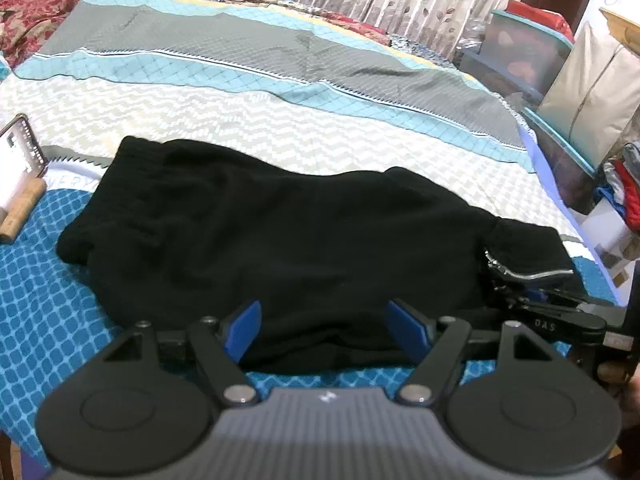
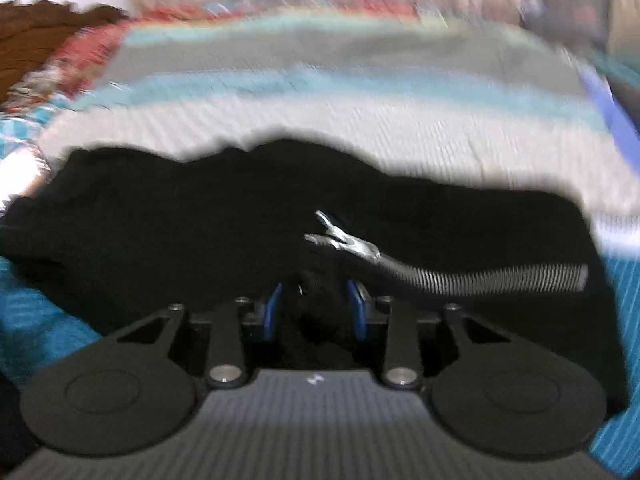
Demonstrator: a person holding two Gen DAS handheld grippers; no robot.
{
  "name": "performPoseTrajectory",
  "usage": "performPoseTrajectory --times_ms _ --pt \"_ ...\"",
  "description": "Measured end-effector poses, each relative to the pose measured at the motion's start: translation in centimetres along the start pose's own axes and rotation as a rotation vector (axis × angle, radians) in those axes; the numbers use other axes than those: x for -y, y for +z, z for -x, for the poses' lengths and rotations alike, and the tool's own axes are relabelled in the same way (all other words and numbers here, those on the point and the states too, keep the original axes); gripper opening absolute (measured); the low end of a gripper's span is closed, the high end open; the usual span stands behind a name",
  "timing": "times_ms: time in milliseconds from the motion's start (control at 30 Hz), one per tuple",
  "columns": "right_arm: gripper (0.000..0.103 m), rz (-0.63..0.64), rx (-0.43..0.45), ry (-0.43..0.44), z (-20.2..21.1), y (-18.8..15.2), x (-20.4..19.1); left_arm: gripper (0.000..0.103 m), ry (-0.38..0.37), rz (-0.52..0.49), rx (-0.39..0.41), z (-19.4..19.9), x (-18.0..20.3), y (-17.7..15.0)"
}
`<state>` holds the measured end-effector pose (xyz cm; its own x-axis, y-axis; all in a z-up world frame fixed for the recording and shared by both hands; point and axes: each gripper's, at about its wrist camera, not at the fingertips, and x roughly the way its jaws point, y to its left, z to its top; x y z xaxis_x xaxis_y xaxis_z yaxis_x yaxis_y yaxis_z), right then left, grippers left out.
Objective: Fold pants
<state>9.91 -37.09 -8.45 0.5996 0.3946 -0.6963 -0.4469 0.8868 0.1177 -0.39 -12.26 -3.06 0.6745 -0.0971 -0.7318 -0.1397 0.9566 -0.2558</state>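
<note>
— Black fabric is what both cameras are filling with: the pants (image 1: 280, 232) are lying bunched across the near edge of the bed (image 1: 280, 128), waistband toward its left side, zippered leg end toward its right.

— Which step would you say is in hand?

— Taking hold for a fold, I judge. The left gripper (image 1: 323, 330) is hovering over the near hem with its blue fingers (image 1: 246, 328) spread wide, cloth lying between them but not pressed. The right gripper (image 2: 314, 312) is sitting at the leg end, just beside the silver zipper (image 2: 480, 274).

— Is the right one pinching anything?

— Its fingers (image 2: 358, 314) are standing partly apart with dark fabric bulging between them. That view is blurred, so I cannot tell whether the pads are actually pressing on it.

— And what is the next move calling for?

— Both pairs of fingers closing firmly on the near edge, I think, then carrying it together toward the far edge of the pants so the layers land square. The zipper pull looks likely to snag or slip, so gripping cloth rather than metal seems wiser.

— Anything to keep clear of?

— A phone (image 1: 20, 148) is propped on a wooden stand near the bed's left edge, apart from the pants.
</note>
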Motion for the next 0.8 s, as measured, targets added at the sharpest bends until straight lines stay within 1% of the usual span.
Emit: performPoseTrajectory --times_ms 167,300,400,533,600,800 --pt "0.04 0.024 0.055 -0.009 0.4 -1.0 -0.6 0.071 0.035 0.012 -0.058 -1.5 -0.8 -0.9" --pt "0.048 0.038 0.11 -0.015 0.4 -1.8 -1.1 0.074 0.062 0.001 -0.085 -2.7 -0.6 -0.9" --pt "0.052 0.032 0.12 -0.006 0.1 -1.4 -1.0 0.077 0.063 -0.003 -0.097 -3.3 -0.5 -0.8" --pt "0.052 -0.002 0.13 0.024 0.1 -1.2 -0.1 0.079 0.069 -0.015 -0.104 -3.9 -0.4 -0.8" --pt "0.052 -0.016 0.137 0.034 0.1 -1.4 0.1 0.083 0.067 -0.025 -0.109 -4.1 -0.3 -0.8" --pt "0.052 -0.052 0.15 0.062 0.0 -1.3 0.5 0.091 0.075 -0.058 -0.121 -4.7 0.2 -0.9"
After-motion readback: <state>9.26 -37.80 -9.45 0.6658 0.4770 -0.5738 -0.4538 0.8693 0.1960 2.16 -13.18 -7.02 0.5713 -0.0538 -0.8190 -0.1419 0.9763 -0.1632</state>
